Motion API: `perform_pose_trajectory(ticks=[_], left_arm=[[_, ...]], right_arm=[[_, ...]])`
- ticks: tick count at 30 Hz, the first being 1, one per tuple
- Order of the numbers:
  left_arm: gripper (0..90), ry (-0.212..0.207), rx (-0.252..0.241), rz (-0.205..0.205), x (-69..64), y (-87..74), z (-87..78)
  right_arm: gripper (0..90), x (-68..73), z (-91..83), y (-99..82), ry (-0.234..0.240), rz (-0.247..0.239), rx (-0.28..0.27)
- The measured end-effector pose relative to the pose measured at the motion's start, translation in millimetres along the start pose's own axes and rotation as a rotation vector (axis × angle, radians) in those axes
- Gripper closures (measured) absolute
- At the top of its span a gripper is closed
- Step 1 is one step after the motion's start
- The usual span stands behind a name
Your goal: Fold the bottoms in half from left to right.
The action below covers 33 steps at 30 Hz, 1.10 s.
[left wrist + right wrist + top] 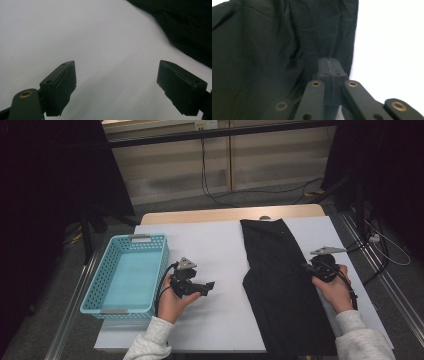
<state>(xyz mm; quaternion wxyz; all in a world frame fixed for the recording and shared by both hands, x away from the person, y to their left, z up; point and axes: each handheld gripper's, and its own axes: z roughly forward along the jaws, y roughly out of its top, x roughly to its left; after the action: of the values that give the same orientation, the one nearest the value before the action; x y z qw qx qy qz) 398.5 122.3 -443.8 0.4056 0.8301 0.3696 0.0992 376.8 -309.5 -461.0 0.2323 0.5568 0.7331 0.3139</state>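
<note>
A black cloth (280, 285) lies lengthwise on the right half of the white-covered table (215, 250), reaching from the far edge to the near one. The right gripper (329, 65) rests at the cloth's right edge with its jaws pressed together; whether fabric is pinched between them cannot be told. The left gripper (116, 82) hovers over bare white surface left of the cloth, jaws spread wide, just right of a turquoise basket (150, 270).

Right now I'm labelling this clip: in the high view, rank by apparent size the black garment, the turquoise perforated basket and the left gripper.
1. Black garment, largest.
2. Turquoise perforated plastic basket.
3. Left gripper, smallest.
</note>
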Motion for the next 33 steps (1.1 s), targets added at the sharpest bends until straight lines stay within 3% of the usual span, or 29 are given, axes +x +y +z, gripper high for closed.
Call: perform_pose_trajectory(ticks=[4, 14, 17, 21, 26, 28, 29, 33], left_arm=[[15.8, 0.003, -0.001, 0.000, 0.4, -0.1, -0.6], [15.8, 0.009, -0.009, -0.001, 1.1, 0.1, -2.6], [15.8, 0.009, -0.008, -0.001, 1.1, 0.1, -2.3], [15.9, 0.007, -0.002, -0.001, 1.7, -0.2, -1.8], [15.9, 0.010, -0.001, -0.001, 3.2, 0.0, -3.1], [15.8, 0.011, -0.003, -0.005, 4.5, -0.2, -3.3], [15.8, 0.011, -0.003, -0.005, 5.0, -0.3, -3.3], [15.9, 0.012, -0.007, -0.011, 6.2, -0.5, -3.8]], right_arm=[[90.0, 0.3, -2.9, 1.7, -0.005, -0.015, -0.006], [90.0, -7.5, -15.2, -8.5, -0.019, 0.002, -0.012], [89.5, -5.8, -13.8, -9.1, -0.002, -0.013, -0.016], [75.8, -2.2, -9.1, 3.5, -0.018, -0.028, -0.040], [58.8, -5.6, 3.5, 24.5, -0.035, -0.001, -0.073], [56.3, -6.8, 10.5, 33.0, -0.021, 0.017, -0.089], [55.6, -6.3, 15.0, 38.0, -0.037, 0.011, -0.092], [55.1, -5.0, 33.7, 49.4, -0.032, 0.019, -0.074]])
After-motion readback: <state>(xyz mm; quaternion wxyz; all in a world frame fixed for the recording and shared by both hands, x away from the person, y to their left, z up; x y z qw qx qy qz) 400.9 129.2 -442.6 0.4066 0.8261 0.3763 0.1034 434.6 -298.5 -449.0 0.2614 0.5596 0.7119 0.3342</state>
